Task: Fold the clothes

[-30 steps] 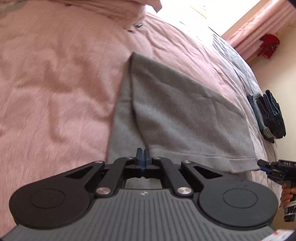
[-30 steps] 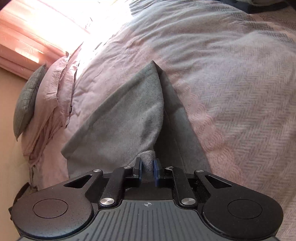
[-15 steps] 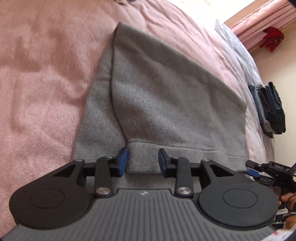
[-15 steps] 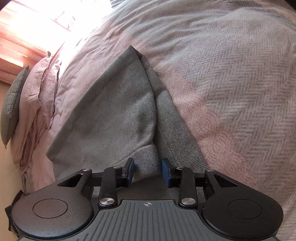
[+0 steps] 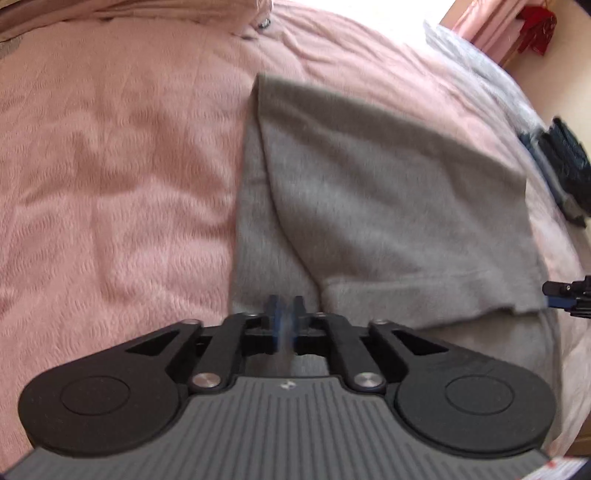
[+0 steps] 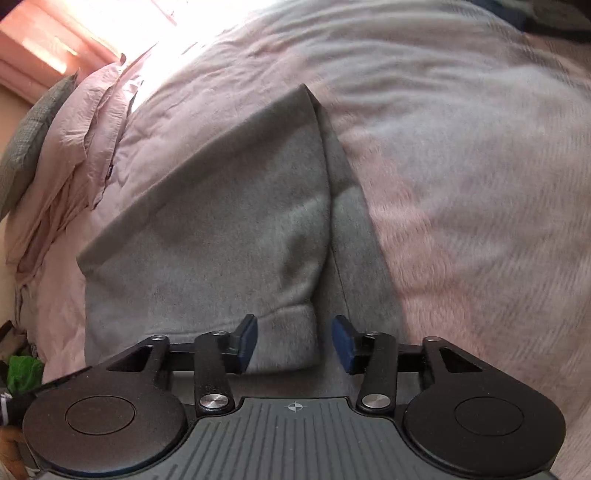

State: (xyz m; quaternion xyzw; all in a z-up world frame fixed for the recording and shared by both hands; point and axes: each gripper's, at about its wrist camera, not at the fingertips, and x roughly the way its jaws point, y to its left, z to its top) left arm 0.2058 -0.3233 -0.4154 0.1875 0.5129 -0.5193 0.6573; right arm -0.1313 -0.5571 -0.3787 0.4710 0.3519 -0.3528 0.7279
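A grey sweatshirt lies folded on the pink bedspread, each sleeve laid over the body. My left gripper hovers over the lower grey layer, just left of the sleeve cuff. Its jaws are closing to a narrow gap with grey cloth showing in it; blur hides any pinch. In the right wrist view the sweatshirt fills the middle. My right gripper is opening wide, with the other cuff lying loose between its pads. The right gripper also shows at the left view's right edge.
A stack of dark blue folded clothes sits near the bed's far right edge. Crumpled pink bedding and a grey pillow lie at the left. A red item hangs by the curtain. Something green lies beside the bed.
The left gripper opened over the cuff, then slid left off it and narrowed again. The right gripper's jaws spread from nearly shut on the cuff to wide apart.
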